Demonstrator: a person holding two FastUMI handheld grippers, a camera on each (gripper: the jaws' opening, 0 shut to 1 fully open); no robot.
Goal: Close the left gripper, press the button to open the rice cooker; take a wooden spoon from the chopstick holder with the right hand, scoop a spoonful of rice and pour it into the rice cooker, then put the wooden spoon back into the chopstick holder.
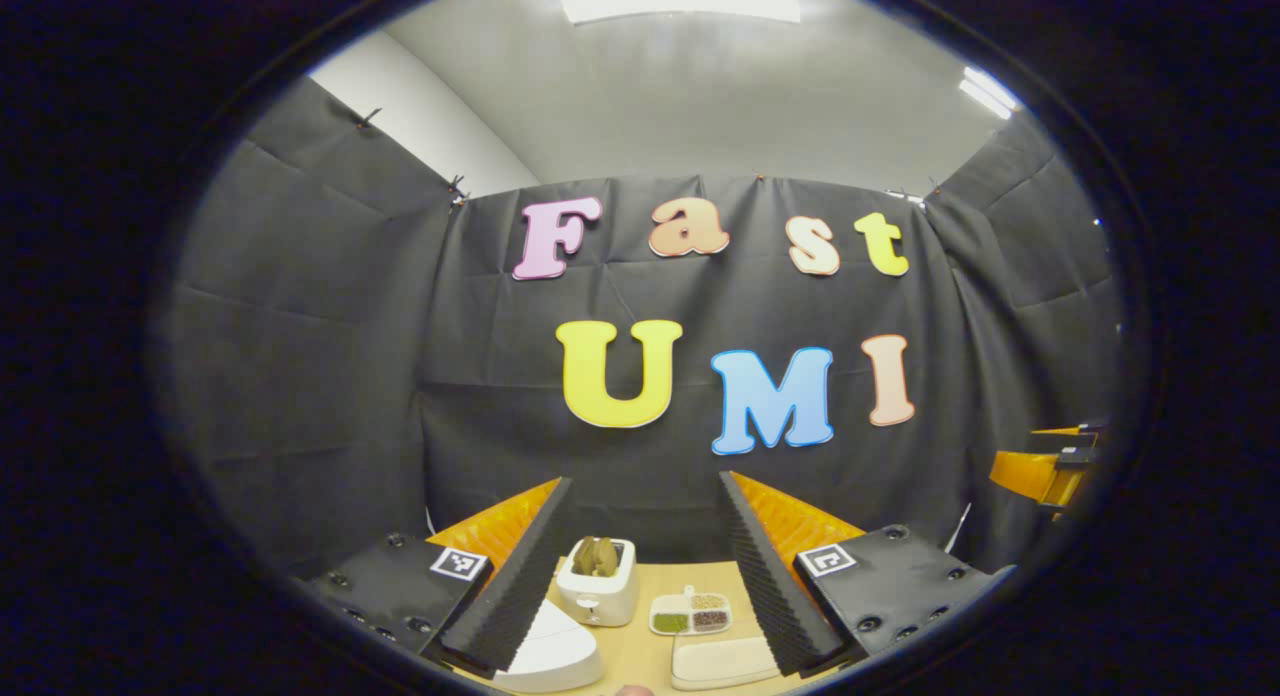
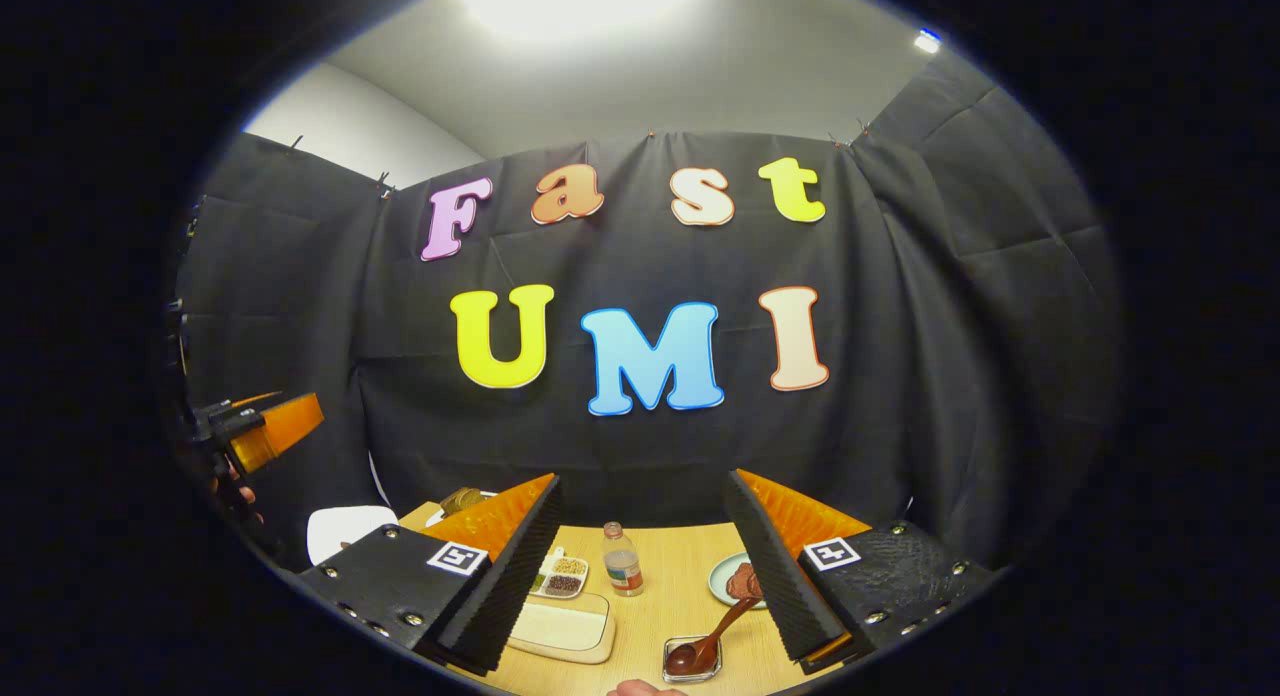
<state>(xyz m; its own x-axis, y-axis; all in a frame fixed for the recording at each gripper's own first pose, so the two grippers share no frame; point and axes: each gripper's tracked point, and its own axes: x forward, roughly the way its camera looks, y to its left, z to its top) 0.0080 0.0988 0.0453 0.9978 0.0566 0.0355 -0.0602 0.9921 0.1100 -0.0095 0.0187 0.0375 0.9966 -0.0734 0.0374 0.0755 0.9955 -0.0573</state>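
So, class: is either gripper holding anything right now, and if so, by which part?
Nothing is held: the left gripper and right gripper are both open and empty.

In the left gripper view, the white rounded rice cooker (image 1: 548,656) at the bottom is half hidden behind the left gripper's (image 1: 645,576) own finger and cut by the lower edge. The white chopstick holder's (image 1: 598,582) brown contents are too small to tell apart. At the far right an orange gripper part (image 1: 1045,468) is cut off.

In the right gripper view, the pale green plate (image 2: 728,578) at lower right is partly hidden by the right gripper's (image 2: 645,576) finger, and the dark lump on it cannot be identified.
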